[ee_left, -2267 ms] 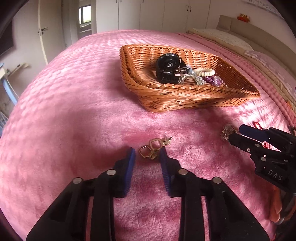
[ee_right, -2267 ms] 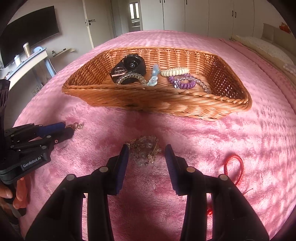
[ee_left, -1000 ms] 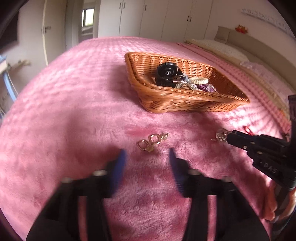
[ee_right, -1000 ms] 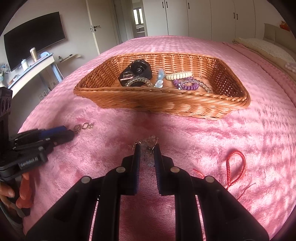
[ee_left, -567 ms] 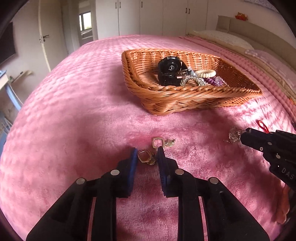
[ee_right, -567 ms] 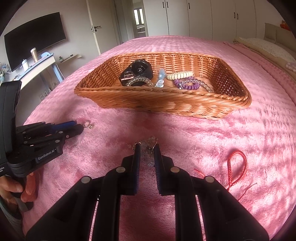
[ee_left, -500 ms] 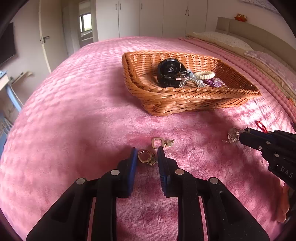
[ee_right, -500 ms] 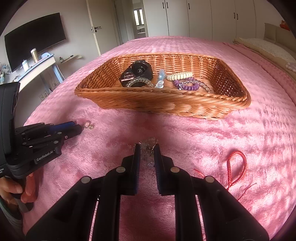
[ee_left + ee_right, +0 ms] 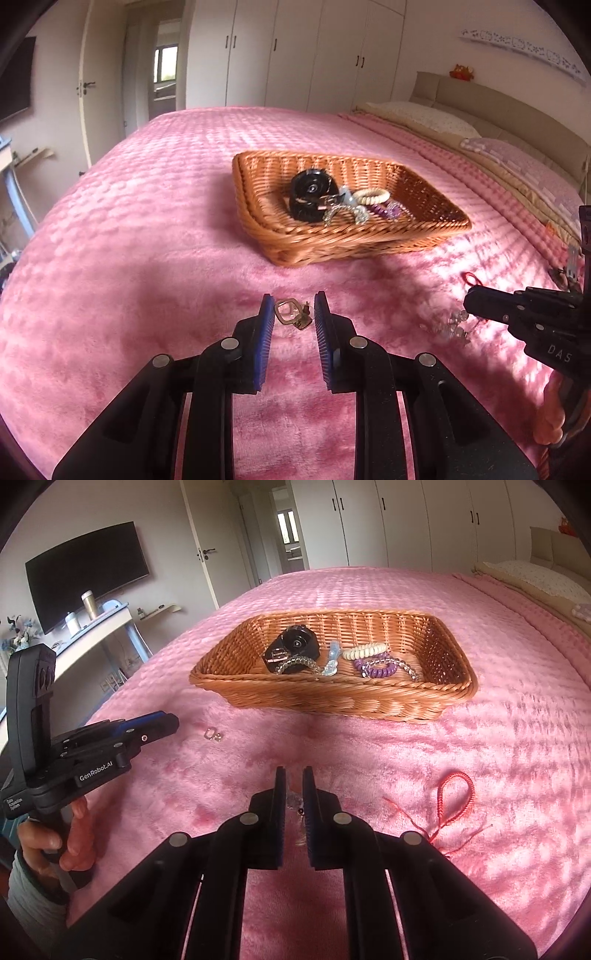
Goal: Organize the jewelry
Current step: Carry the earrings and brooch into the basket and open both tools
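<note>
A wicker basket (image 9: pixel 424 236) (image 9: pixel 332 698) on the pink bed holds a black round case (image 9: pixel 308 195), bracelets and hair ties. My left gripper (image 9: pixel 293 312) is open, its fingers on either side of gold earrings (image 9: pixel 290 314), which also show lying on the blanket in the right wrist view (image 9: pixel 213 734). My right gripper (image 9: pixel 294 786) is shut on a clear bead jewelry piece (image 9: pixel 293 799), which hangs from its tips in the left wrist view (image 9: pixel 452 328).
A red cord bracelet (image 9: pixel 456 799) lies on the blanket to the right of my right gripper. Pillows (image 9: pixel 517 162) and the headboard run along the right. A desk (image 9: pixel 85 635) and a TV stand left of the bed.
My left gripper has opened wider around the gold earrings and the view has pulled back. My right gripper stays shut on the bead piece and has lifted it slightly.
</note>
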Action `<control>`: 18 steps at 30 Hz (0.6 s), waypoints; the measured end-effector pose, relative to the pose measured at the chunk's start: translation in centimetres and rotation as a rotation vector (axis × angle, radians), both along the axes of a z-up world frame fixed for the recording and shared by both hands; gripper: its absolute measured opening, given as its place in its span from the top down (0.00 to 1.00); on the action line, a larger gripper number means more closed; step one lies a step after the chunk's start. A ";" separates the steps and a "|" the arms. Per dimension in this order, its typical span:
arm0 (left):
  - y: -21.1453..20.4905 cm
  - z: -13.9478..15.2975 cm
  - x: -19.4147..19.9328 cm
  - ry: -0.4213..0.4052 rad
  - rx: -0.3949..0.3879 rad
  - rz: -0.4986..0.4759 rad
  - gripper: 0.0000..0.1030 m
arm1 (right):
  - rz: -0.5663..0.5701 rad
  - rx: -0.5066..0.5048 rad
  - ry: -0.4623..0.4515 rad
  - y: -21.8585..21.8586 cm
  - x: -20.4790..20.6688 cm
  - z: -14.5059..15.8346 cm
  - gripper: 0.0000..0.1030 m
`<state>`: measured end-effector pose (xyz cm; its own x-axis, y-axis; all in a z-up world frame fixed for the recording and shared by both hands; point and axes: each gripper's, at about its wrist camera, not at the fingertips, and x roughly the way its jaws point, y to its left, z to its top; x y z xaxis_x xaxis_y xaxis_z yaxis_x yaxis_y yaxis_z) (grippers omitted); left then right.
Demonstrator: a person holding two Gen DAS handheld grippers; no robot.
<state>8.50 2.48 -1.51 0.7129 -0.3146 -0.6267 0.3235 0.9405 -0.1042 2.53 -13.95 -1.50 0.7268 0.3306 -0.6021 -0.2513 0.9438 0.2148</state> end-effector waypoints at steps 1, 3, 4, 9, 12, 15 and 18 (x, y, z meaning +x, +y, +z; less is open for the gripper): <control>-0.1 0.2 -0.2 -0.006 -0.002 -0.004 0.80 | 0.004 0.018 0.004 -0.3 -0.1 0.2 0.93; -0.4 0.9 -0.8 -0.021 -0.007 -0.014 0.80 | 0.007 0.047 0.010 -0.8 -0.5 0.8 0.93; -0.5 1.2 -1.0 -0.030 -0.010 -0.020 0.80 | 0.011 0.065 0.008 -1.1 -0.7 1.3 0.93; -1.7 3.9 -1.6 -0.096 0.008 -0.047 0.80 | 0.024 0.095 -0.040 -2.0 -1.3 4.5 0.93; -2.2 5.8 -1.0 -0.129 -0.005 -0.065 0.80 | 0.021 0.080 -0.104 -2.2 -1.0 7.4 0.93; -2.9 7.9 0.2 -0.160 -0.032 -0.083 0.80 | 0.015 0.058 -0.157 -2.2 0.1 10.0 0.93; -4.0 9.3 2.1 -0.180 -0.048 -0.091 0.80 | -0.001 0.021 -0.203 -2.0 2.1 12.0 0.93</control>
